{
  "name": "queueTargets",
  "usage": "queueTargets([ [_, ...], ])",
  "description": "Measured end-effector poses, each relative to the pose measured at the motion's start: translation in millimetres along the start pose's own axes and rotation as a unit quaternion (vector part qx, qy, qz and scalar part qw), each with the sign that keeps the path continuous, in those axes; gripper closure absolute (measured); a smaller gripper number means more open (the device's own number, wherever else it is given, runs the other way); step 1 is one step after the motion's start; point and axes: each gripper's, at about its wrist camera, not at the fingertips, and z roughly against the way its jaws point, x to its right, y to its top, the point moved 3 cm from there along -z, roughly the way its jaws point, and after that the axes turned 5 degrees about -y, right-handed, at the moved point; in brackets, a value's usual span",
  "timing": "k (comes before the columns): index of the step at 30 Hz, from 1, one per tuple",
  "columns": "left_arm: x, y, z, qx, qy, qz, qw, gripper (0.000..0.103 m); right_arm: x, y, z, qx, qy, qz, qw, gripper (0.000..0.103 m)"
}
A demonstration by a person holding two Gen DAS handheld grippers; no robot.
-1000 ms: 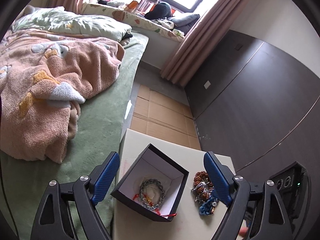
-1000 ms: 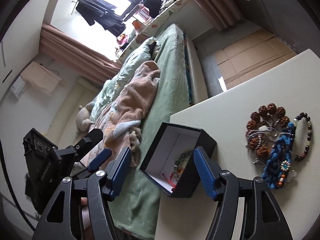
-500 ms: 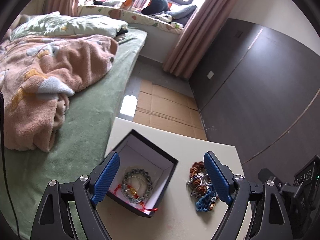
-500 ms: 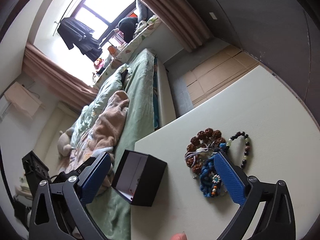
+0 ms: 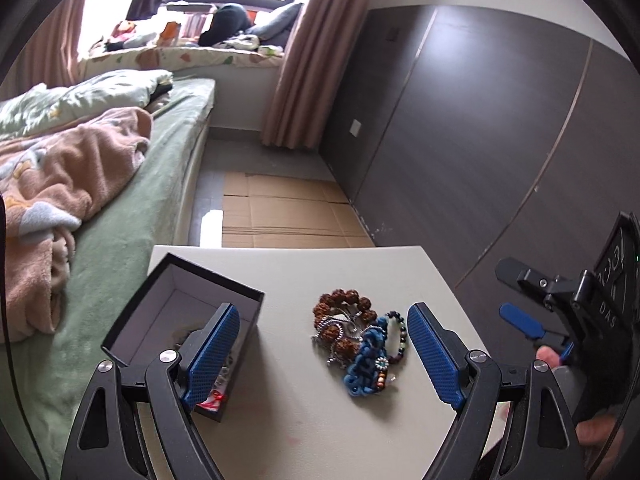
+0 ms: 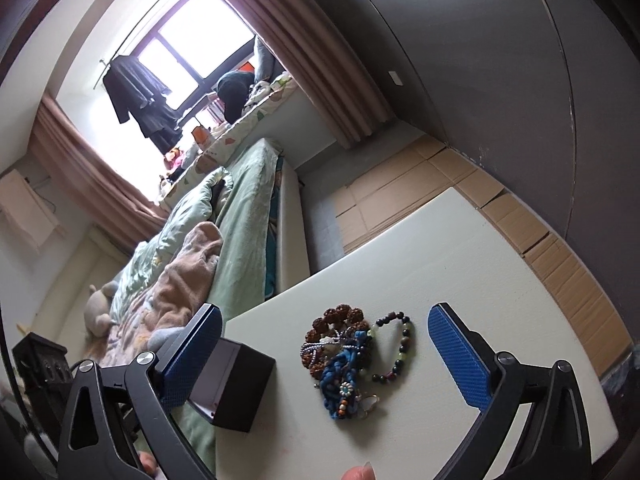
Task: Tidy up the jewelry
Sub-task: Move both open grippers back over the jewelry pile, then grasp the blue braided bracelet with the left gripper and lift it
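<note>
Progress: early | black square gift box point(image 5: 168, 320) on pale desk point(image 5: 360, 268), apparently holding one beaded bracelet | tangled bracelet heap point(image 6: 352, 360) beside it, unsorted | left gripper point(image 5: 324, 356) fingers spread, empty | right gripper point(image 6: 324, 360) likewise.

The left gripper point(image 5: 324, 354) hangs above the table with its blue-padded fingers point(image 5: 212, 354) spread wide and nothing between them. The right gripper point(image 6: 324, 356) is likewise held aloft, jaws wide apart and empty (its blue pad also shows at the right edge of the left wrist view). A fingertip point(image 6: 359, 473) of the holding hand peeks in at the bottom edge.
</note>
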Motion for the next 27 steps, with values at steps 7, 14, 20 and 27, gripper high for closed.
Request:
queueTargets([
  [7,10,-4,-17,-0.044,-0.042,0.003,0.9981,0.017,18,8,9,-0.017,-0.014,0.0,1.0,0.0],
  [14,24,-6,-36,-0.076,-0.044,-0.014,0.996,0.026,39,8,2,-0.049,-0.044,-0.027,0.997,0.0],
  [20,32,-20,-62,-0.13,-0.043,-0.028,0.9902,0.042,60,5,-10,-0.084,-0.063,-0.062,0.992,0.0],
  [27,39,-38,-88,-0.168,-0.021,-0.055,0.9841,0.045,73,0,-17,-0.111,-0.04,-0.092,0.989,0.002],
])
